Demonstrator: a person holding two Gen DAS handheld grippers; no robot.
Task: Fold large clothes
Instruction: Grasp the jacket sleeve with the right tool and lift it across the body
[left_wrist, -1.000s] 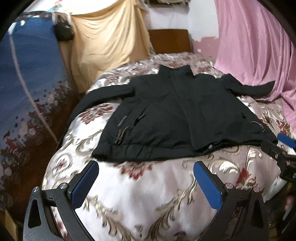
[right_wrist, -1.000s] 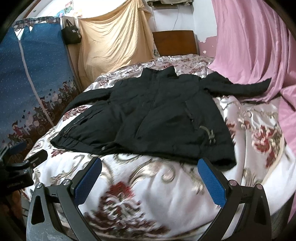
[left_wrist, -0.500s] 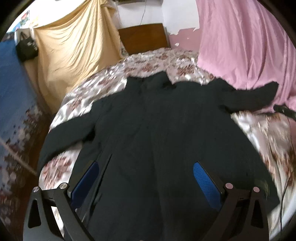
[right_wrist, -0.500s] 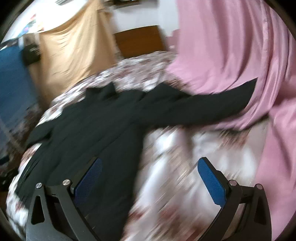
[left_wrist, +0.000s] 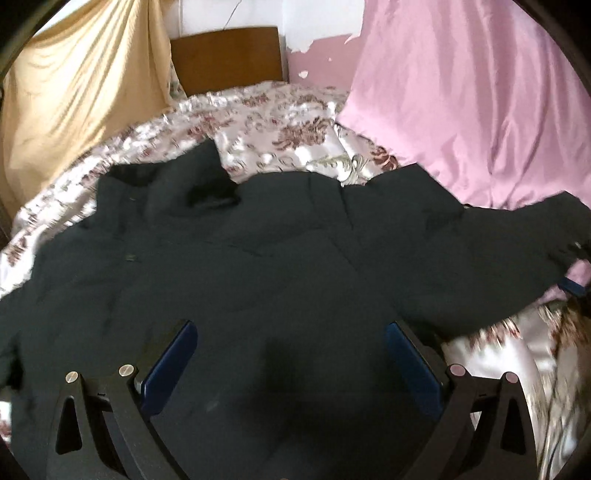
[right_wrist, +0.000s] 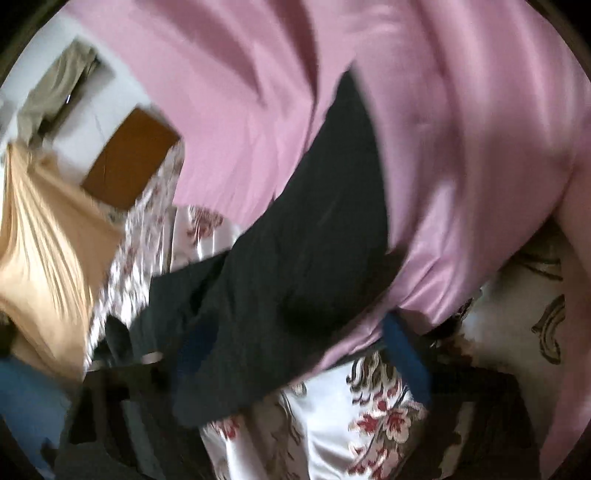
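Across the bed, filling mid-frame in the left view, the jacket lies flat, its sleeve running toward the pink curtain. Left gripper hovers spread over the body, holding nothing. Right gripper, blurred, looks parted around the sleeve; take the cuff squarely and fold it inward.

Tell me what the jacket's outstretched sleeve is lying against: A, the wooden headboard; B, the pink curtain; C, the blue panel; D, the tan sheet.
B: the jacket's sleeve stretches out against the pink curtain, far from the tan sheet and headboard.
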